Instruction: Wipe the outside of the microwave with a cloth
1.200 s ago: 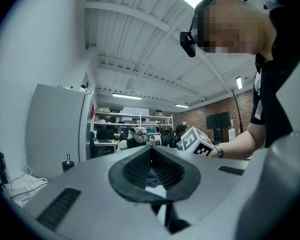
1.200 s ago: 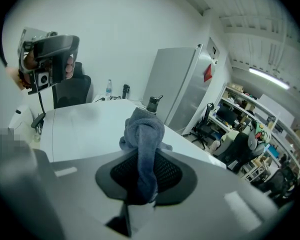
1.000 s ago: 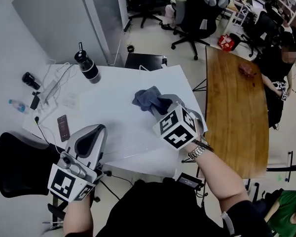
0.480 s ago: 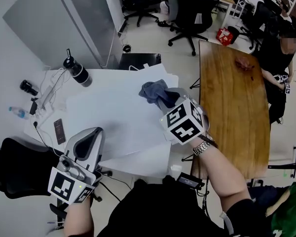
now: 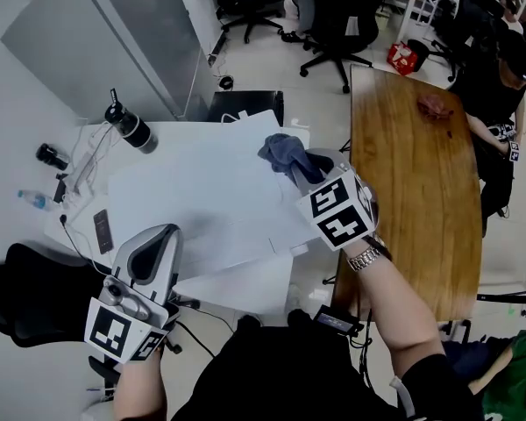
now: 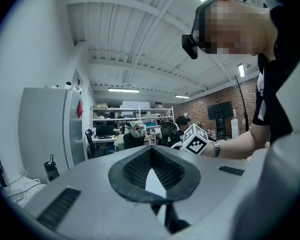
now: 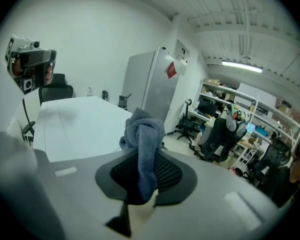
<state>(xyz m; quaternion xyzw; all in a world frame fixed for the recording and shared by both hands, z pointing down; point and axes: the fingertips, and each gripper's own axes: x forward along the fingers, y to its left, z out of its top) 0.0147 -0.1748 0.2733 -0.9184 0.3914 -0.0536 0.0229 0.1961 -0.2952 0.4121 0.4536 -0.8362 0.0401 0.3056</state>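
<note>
My right gripper (image 5: 305, 167) is shut on a crumpled blue-grey cloth (image 5: 283, 150) and holds it above the far right corner of the white table (image 5: 202, 191). In the right gripper view the cloth (image 7: 142, 131) stands bunched up between the two pads, and its tail hangs down through the right gripper (image 7: 140, 184). My left gripper (image 5: 153, 242) is over the table's near left edge, shut with nothing in it. In its own view the left gripper (image 6: 152, 171) points level across the table toward the right hand. No microwave shows in any view.
A dark bottle (image 5: 130, 128), cables, a black phone (image 5: 100, 231) and a small water bottle (image 5: 33, 200) lie at the table's left. A tall grey cabinet (image 5: 96, 33) stands behind. A wooden table (image 5: 412, 174) is at the right, with office chairs (image 5: 337, 7) beyond.
My right gripper has carried the cloth from over the middle right of the white table toward its far right corner. The left gripper stays shut at the near left edge.
</note>
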